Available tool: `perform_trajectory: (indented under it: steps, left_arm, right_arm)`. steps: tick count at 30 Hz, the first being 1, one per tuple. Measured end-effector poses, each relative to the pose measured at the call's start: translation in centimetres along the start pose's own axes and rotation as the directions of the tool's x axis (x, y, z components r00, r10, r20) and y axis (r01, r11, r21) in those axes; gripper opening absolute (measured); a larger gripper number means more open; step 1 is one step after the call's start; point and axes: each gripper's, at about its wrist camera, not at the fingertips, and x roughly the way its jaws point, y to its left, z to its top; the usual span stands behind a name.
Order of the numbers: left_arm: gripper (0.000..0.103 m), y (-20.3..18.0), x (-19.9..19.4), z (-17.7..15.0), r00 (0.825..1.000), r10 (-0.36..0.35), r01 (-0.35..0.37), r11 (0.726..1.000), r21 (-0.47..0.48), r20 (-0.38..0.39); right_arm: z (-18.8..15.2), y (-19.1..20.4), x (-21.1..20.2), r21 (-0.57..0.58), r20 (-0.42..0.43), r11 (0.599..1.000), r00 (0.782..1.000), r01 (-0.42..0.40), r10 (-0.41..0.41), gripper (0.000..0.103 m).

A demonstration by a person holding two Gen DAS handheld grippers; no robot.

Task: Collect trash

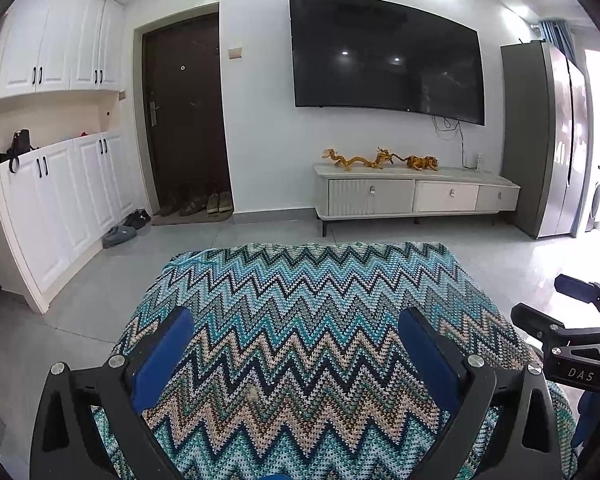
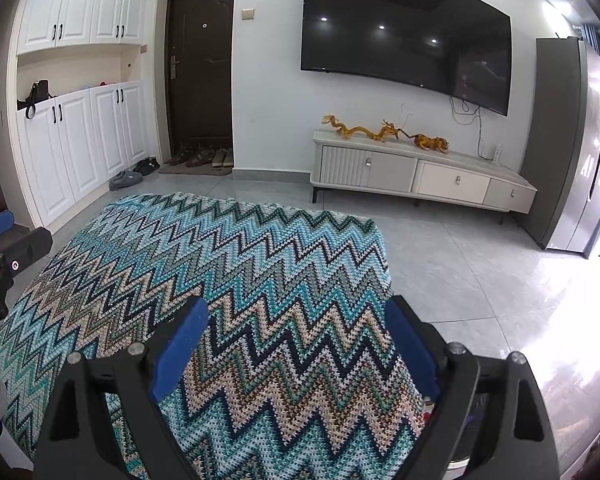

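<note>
My left gripper (image 1: 296, 320) is open and empty, held above a table covered by a zigzag-patterned blue, teal and beige knitted cloth (image 1: 300, 300). My right gripper (image 2: 298, 312) is open and empty above the same cloth (image 2: 220, 264), near its right edge. The right gripper's body shows at the right edge of the left wrist view (image 1: 572, 344). The left gripper's body shows at the left edge of the right wrist view (image 2: 8, 264). No trash is visible on the cloth. A small pale speck (image 1: 253, 391) lies on the cloth between my left fingers.
A wall TV (image 1: 384, 56) hangs above a low white cabinet (image 1: 416, 192) with golden dragon figurines (image 1: 356, 159). A dark door (image 1: 184, 116) with shoes (image 1: 198, 203) stands at left beside white cupboards (image 1: 60, 120). A grey fridge (image 1: 548, 140) is at right. Grey floor tiles (image 2: 460, 272) surround the table.
</note>
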Motion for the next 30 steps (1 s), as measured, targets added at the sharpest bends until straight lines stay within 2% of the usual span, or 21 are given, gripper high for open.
perform_trajectory:
  steps: [15,30]
  left_arm:
    - [0.103,-2.2,-3.7,0.3,0.997,-0.047,0.046,0.999,0.03,0.058]
    - [0.103,-4.0,-3.6,1.7,0.997,-0.036,0.033,0.998,0.046,0.063]
  right_arm:
    - [-0.1,-1.2,-4.5,0.037,0.075,0.998,0.995,0.06,-0.063,0.09]
    - [1.0,-2.9,-4.6,0.028,0.126,0.996,0.988,0.089,-0.091,0.09]
